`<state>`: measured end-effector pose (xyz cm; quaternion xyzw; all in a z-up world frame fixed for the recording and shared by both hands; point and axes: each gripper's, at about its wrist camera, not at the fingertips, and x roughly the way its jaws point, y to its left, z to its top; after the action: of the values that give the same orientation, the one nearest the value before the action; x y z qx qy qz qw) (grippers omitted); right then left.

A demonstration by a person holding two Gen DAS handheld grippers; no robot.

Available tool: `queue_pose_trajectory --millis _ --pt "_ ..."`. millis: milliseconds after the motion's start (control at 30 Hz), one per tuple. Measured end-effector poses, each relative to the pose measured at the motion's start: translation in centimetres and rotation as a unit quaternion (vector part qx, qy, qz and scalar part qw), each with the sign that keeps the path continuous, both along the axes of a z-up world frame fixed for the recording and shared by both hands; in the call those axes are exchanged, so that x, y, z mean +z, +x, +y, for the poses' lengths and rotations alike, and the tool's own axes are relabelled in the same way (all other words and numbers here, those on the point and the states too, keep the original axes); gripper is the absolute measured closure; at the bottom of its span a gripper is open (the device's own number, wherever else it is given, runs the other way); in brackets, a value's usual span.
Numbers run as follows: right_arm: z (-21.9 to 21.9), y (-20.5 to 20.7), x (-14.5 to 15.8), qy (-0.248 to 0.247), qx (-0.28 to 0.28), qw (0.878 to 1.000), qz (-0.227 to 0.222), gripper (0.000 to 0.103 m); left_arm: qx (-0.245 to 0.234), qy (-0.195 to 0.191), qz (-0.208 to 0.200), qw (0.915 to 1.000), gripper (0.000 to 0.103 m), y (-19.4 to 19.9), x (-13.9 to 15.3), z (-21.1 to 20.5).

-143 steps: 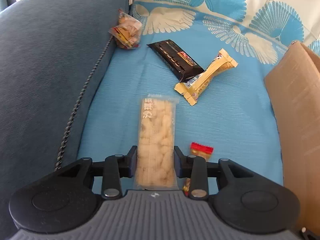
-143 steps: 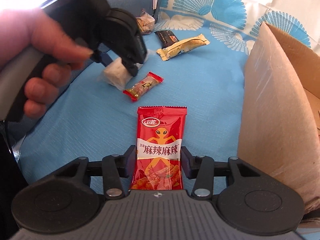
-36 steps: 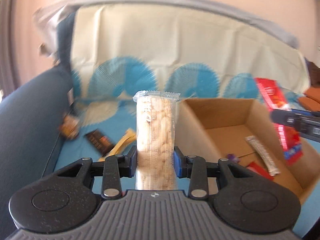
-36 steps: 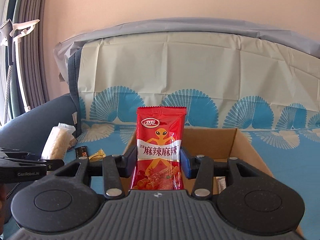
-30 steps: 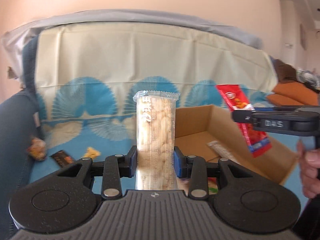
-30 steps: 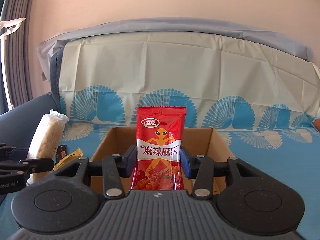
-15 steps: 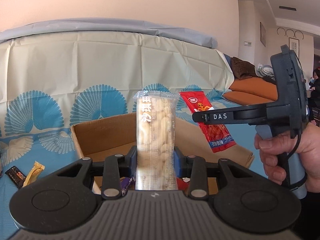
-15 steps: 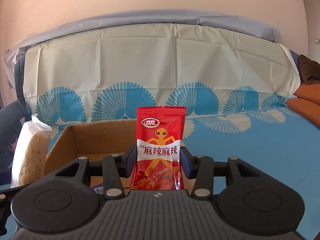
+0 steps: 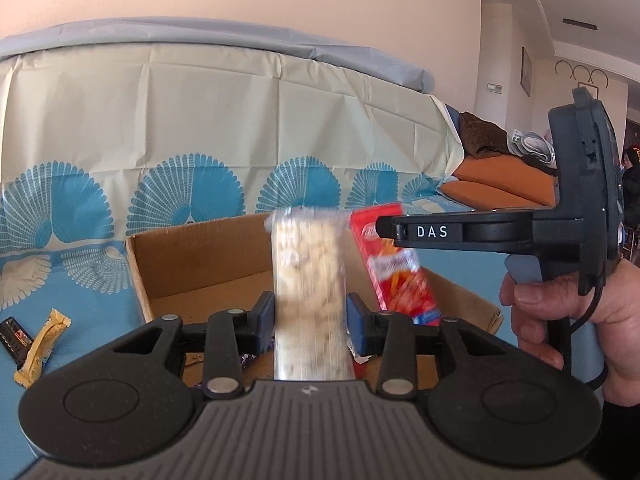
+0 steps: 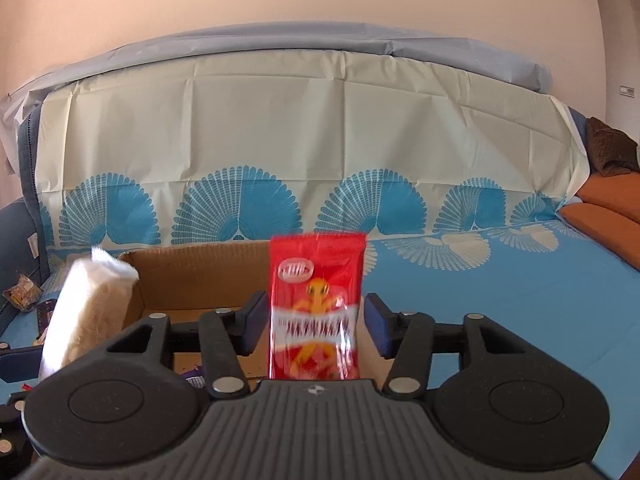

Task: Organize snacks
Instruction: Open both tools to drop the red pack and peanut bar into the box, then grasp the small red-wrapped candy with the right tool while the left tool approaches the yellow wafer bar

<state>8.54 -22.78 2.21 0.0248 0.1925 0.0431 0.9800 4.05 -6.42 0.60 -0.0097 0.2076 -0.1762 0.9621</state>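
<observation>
I count two snack packs at my grippers, one cardboard box (image 9: 208, 264) on the blue cloth (image 10: 500, 300), and two loose bars at nine o'clock in the left view: one yellow bar (image 9: 40, 346), one dark bar (image 9: 14, 338). My left gripper (image 9: 310, 320) and right gripper (image 10: 314, 324) both point a little downward over the open box, and my right hand (image 9: 568, 320) wraps its handle at three o'clock. Both sets of jaws have just been opening; each now stands spread with a gap beside its pack. The clear puffed-snack pack (image 9: 308, 296) stands upright and blurred between the left pads, over the box. The red spicy-strip pack (image 10: 316, 312), with an orange figure, is likewise blurred between the right ones.
</observation>
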Motion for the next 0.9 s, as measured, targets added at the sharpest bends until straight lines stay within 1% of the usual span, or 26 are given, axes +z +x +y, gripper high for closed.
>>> queue_pose_trajectory --millis 33,67,133,267,300,333,400,467,533,567,600,667,733,767,800,833,867,900 --pt "0.1 0.0 0.1 0.0 -0.006 1.0 -0.003 0.025 0.003 -0.001 -0.001 1.0 0.035 0.1 0.0 0.2" --pt "0.1 -0.1 0.2 0.004 -0.01 1.0 -0.006 0.023 0.018 0.0 -0.012 0.9998 0.025 0.0 0.2 0.5" --pt "0.2 -0.1 0.3 0.011 -0.009 1.0 -0.008 0.022 0.038 -0.011 -0.017 0.9991 0.024 0.2 0.6 1.4" --pt "0.8 -0.1 0.3 0.01 -0.011 1.0 -0.014 0.022 0.09 -0.048 -0.006 0.9948 0.026 0.9 0.7 3.7" --pt "1.0 -0.2 0.4 0.007 -0.013 1.0 -0.019 0.022 0.1 -0.054 -0.005 0.9935 0.03 1.0 0.9 4.2" --pt "1.2 -0.3 0.4 0.005 -0.015 1.0 -0.024 0.022 0.109 -0.053 -0.01 0.9925 0.032 1.0 1.0 4.6" --pt "1.5 -0.4 0.6 0.006 -0.017 0.999 -0.033 0.023 0.123 -0.04 -0.023 0.9914 0.035 0.7 1.3 5.1" --pt "1.8 -0.6 0.7 0.014 -0.017 0.999 -0.039 0.023 0.136 -0.021 -0.027 0.9901 0.039 0.5 1.7 5.7" --pt "2.2 -0.8 1.0 0.029 -0.01 0.999 -0.043 0.023 0.137 -0.008 -0.012 0.9904 0.049 0.4 2.0 6.9" --pt "2.5 -0.9 1.1 0.037 -0.005 0.998 -0.045 0.023 0.139 -0.001 -0.001 0.9903 0.061 0.5 2.2 7.7" --pt "2.9 -1.1 1.3 0.045 0.001 0.998 -0.047 0.024 0.139 0.006 0.008 0.9903 0.078 0.9 2.6 8.4" --pt "3.6 -1.3 1.6 0.061 0.016 0.997 -0.049 0.027 0.145 0.028 0.013 0.989 0.092 2.0 3.9 10.3" --pt "4.6 -1.6 1.9 0.077 0.036 0.995 -0.051 0.033 0.16 0.045 0.011 0.986 0.094 3.3 5.6 12.3" --pt "5.1 -1.7 2.0 0.08 0.046 0.994 -0.051 0.035 0.169 0.048 0.014 0.9843 0.095 4.1 6.3 13.3" --pt "5.8 -1.8 2.1 0.082 0.056 0.994 -0.051 0.039 0.181 0.044 0.014 0.9824 0.096 4.7 6.8 14.4" --pt "6.5 -1.9 2.2 0.083 0.067 0.993 -0.051 0.044 0.189 0.042 0.006 0.9811 0.096 5.1 6.9 15.4" --pt "7.1 -2.0 2.2 0.083 0.079 0.992 -0.05 0.047 0.198 0.047 -0.007 0.9791 0.096 5.1 6.6 16.3" --pt "7.9 -2.1 2.3 0.083 0.094 0.991 -0.05 0.052 0.21 0.049 -0.015 0.9764 0.096 5.0 5.9 17.3"
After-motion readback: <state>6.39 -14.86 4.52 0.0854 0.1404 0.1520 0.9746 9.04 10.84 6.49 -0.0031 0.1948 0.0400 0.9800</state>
